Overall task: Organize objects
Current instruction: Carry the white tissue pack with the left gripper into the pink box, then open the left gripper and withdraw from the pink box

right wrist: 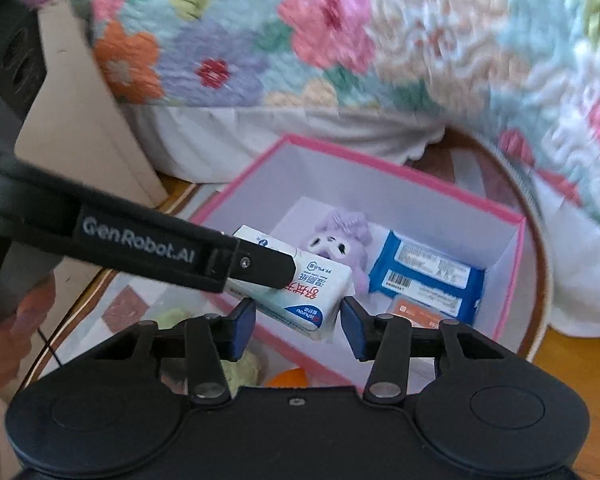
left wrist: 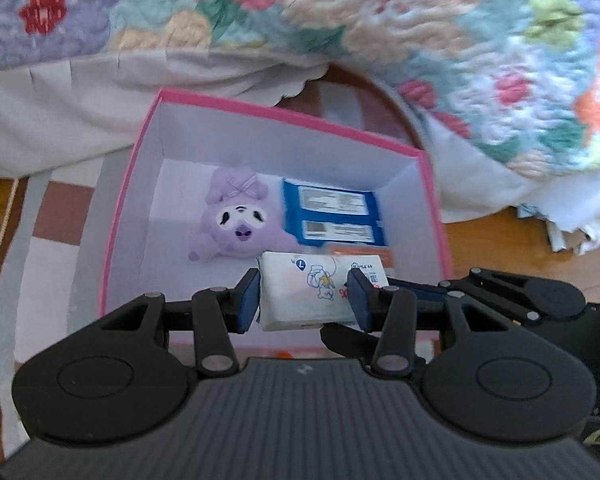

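My left gripper (left wrist: 304,296) is shut on a white tissue pack (left wrist: 304,280) and holds it over the near edge of a pink box (left wrist: 284,114) with white walls. Inside lie a purple plush (left wrist: 236,220), a blue wipes pack (left wrist: 332,216) and an orange packet (left wrist: 364,250). In the right wrist view the left gripper (right wrist: 276,276) reaches in from the left with the pack (right wrist: 316,292). My right gripper (right wrist: 300,326) is open, the pack's end between its pads, a gap showing on the right side. One of its fingers (left wrist: 412,286) shows beside the pack.
A floral quilt (left wrist: 420,20) and white bed skirt hang right behind the box (right wrist: 380,204). The box stands on a patterned rug (left wrist: 52,216) over a wooden floor (left wrist: 492,240). A beige panel (right wrist: 80,120) and a hand (right wrist: 4,320) are at the left. An orange object (right wrist: 288,376) lies before the box.
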`<state>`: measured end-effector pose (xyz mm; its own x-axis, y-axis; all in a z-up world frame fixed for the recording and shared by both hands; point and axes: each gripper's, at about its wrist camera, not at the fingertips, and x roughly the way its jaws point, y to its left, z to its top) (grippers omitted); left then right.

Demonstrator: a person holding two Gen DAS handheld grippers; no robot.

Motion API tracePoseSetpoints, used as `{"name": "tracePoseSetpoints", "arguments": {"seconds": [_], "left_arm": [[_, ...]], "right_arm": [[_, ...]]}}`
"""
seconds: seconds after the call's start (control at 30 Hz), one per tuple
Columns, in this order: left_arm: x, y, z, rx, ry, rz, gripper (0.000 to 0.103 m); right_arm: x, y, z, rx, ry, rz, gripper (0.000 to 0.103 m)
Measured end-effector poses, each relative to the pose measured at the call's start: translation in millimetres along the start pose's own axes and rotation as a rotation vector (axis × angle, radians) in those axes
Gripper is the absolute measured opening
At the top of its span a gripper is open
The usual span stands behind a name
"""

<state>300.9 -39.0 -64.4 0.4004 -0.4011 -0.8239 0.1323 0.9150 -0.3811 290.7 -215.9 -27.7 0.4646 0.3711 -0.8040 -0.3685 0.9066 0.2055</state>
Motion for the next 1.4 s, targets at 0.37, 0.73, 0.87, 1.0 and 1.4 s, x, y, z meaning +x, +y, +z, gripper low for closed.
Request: {"name": "tracePoseSetpoints", "arguments": {"seconds": [0.37,0.73,0.87,1.0,1.4], "left_arm": [[77.4,42.5,-0.4,-0.142,0.063,-0.034,0.044],[80.4,34.6,-13.6,-0.101,0.034,-0.009,0.051],[56.3,26.0,-17.8,-0.043,0.030,0.019,0.053],[28.3,23.8,-19.7,-0.014,0.033,0.040,0.055],[-71.3,16.3,-58.1,0.054,-0.012,0.121,0.060]], "right_arm": [[79.5,-41.8,-2.8,0.126,0.104,0.012,0.053],[88.8,-41.2,-3.6,0.074,0.112,-0.105,0.051],[62.7,-41.7,-12.2,0.090,0.059,-0.093,0.051],[29.8,-37.5,-21.2,0.113,0.017,-0.050,0.052],[-51.1,22.0,-53.1,0.017,-0.056,0.011,0.061]]}}
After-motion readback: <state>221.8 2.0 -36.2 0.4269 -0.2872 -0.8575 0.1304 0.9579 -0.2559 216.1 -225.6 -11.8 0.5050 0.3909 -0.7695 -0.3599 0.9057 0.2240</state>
